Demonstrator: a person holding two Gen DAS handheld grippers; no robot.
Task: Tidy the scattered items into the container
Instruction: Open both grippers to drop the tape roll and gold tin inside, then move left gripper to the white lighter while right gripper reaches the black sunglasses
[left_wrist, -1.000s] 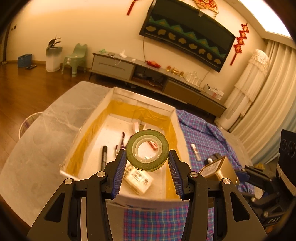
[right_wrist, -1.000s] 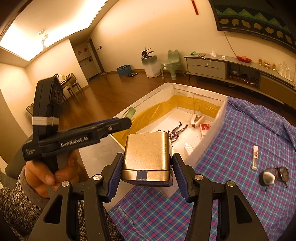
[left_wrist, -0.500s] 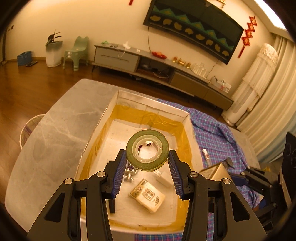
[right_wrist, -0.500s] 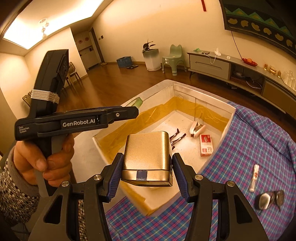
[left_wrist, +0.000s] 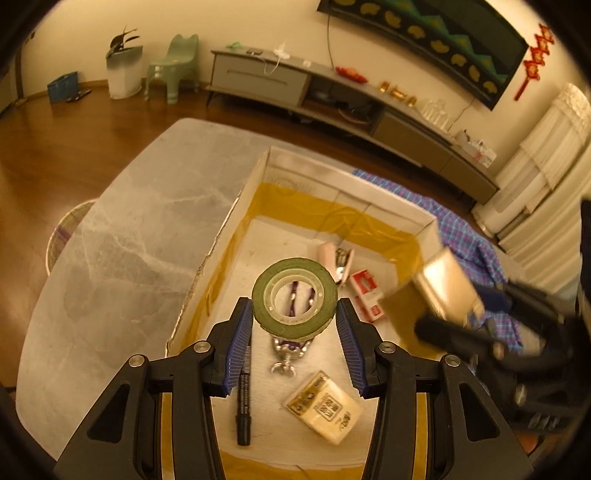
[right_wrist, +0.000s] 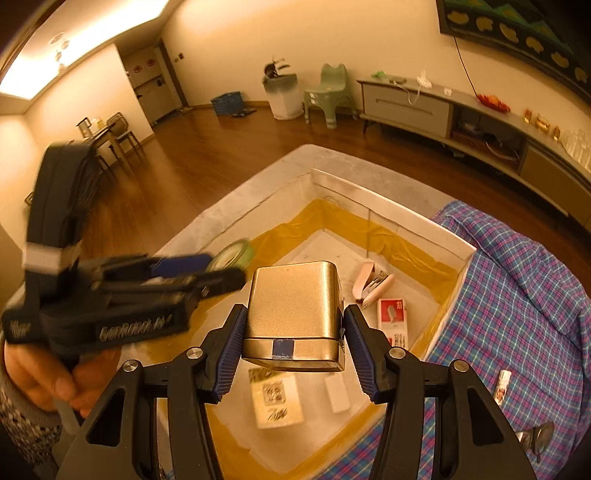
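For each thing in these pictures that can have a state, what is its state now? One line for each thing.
Left gripper: shut on the tape roll, above the box.
Right gripper: shut on the metal tin, above the box.
Box: open, no lid.
Stapler: lying in the box, opened up.
Marker: lying in the box, capped.

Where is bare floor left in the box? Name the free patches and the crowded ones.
Free: the far left corner of the box floor, between the yellow-lined walls and the stapler. Crowded: the middle and near end, where the red packet, keychain, marker and cream packet lie close. Outside, the plaid cloth is mostly bare.
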